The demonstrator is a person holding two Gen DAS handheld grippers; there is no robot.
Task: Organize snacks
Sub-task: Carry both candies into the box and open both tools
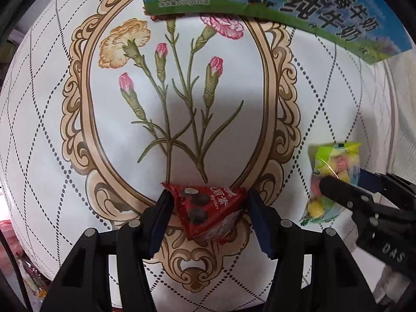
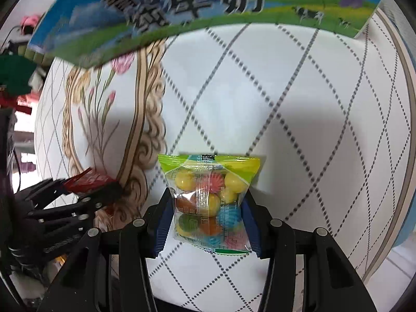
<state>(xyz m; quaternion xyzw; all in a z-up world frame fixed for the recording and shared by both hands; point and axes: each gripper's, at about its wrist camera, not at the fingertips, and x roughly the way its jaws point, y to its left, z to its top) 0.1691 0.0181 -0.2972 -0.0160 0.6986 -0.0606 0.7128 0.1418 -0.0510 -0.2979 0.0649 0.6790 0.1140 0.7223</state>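
Observation:
A red triangular snack packet (image 1: 205,210) lies on the flowered tablecloth (image 1: 182,91). My left gripper (image 1: 209,202) points down over it and is shut on it, one blue pad against each side. To its right my right gripper (image 1: 343,179) is shut on a clear bag of coloured candies (image 1: 330,161). In the right wrist view the candy bag (image 2: 210,202) sits squeezed between the right gripper's (image 2: 208,195) pads, just over the white cloth. The left gripper (image 2: 101,184) with the red packet (image 2: 83,180) shows at the left.
A blue and green milk carton box (image 1: 299,5) (image 2: 182,7) stands at the far side of the table, close behind both grippers. The round table's edge (image 2: 405,130) curves on the right. Dark clutter (image 2: 15,78) lies beyond its left edge.

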